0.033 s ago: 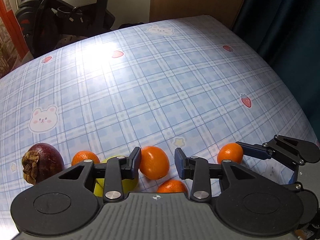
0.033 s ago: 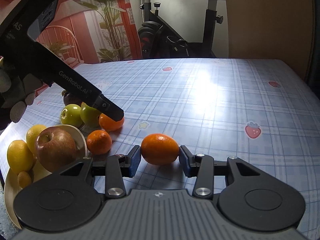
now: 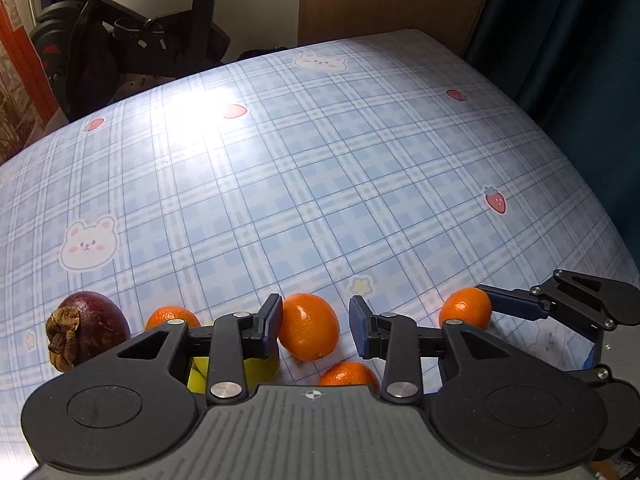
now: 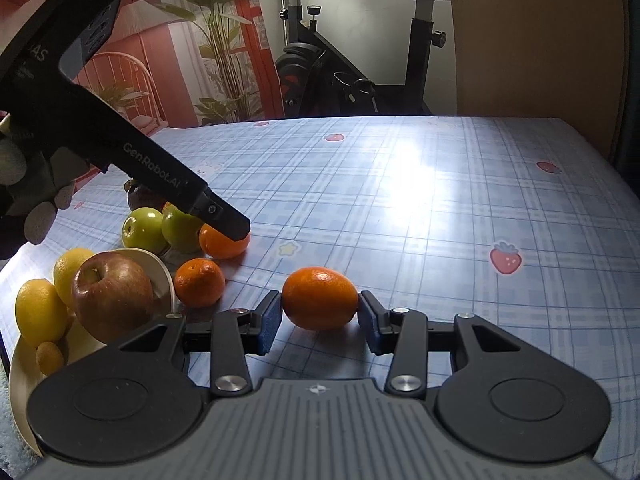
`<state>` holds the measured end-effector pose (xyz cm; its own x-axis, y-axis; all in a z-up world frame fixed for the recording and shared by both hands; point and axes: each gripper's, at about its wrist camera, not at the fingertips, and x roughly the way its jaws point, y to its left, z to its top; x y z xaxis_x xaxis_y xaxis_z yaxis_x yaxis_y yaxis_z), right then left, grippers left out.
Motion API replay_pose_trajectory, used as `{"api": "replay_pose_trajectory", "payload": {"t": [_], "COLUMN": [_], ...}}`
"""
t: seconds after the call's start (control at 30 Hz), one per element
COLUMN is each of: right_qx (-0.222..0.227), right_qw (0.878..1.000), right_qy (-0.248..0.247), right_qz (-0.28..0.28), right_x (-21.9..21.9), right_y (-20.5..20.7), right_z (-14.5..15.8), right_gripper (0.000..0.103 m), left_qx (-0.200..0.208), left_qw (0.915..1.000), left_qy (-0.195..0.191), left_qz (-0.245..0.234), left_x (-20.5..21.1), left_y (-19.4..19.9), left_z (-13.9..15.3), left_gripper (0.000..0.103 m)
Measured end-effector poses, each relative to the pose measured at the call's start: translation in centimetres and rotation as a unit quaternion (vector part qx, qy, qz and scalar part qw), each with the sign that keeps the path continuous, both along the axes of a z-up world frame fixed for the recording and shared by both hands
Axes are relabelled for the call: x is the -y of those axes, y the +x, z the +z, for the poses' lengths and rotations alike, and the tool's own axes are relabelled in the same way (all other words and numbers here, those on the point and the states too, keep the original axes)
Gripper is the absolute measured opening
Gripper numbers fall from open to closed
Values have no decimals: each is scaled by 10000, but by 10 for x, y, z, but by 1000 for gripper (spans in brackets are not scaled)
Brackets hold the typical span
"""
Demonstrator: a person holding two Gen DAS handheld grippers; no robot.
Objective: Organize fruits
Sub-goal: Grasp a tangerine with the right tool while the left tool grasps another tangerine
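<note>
Oranges first: your right tool (image 4: 318, 320) is clamped on 1 orange (image 4: 319, 298) resting on the tabletop (image 4: 440, 220). Your left tool (image 3: 312, 330) is opening, an orange (image 3: 309, 327) loose between its jaws. Next, lift toward the plate (image 4: 162, 270), I'd say.

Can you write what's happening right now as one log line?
left gripper: jaws opening, round orange between them | right gripper: shut on oval orange | plate: apple, lemons

"GenRobot.AI" on left claw (image 4: 230, 228) arm.
</note>
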<state>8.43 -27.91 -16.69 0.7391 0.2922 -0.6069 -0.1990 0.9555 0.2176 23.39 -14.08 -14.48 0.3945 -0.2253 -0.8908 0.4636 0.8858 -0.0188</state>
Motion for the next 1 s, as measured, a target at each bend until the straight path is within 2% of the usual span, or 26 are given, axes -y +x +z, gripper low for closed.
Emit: {"api": "replay_pose_trajectory", "payload": {"t": [0.33,0.43,0.6,0.67,0.73,1.0], "right_qx": [17,30,11,19,26,72], "right_qw": [9998,9997,9997,9997,9997,9998], "right_qy": [161,197,192,190,194,172], "right_qz": [-129,-131,-121,-121,-130,-78], "right_x": [5,6,8,9,9,5], "right_y": [-8,-9,-10,-10,-10,-14], "right_z": [-1,0,1,2,4,10], "right_gripper": [44,44,44,44,44,44], "left_qx": [103,25,-263,-490,-537,-356], "left_qw": [9995,9994,9970,9966,9974,9987], "left_qy": [309,338,733,654,459,-138], "left_qz": [-11,-10,-29,58,167,352], "left_x": [10,12,19,14,7,-11], "left_y": [7,9,12,13,13,1], "left_z": [-2,-1,-7,-14,-16,0], "left_gripper": [38,38,40,40,38,36]}}
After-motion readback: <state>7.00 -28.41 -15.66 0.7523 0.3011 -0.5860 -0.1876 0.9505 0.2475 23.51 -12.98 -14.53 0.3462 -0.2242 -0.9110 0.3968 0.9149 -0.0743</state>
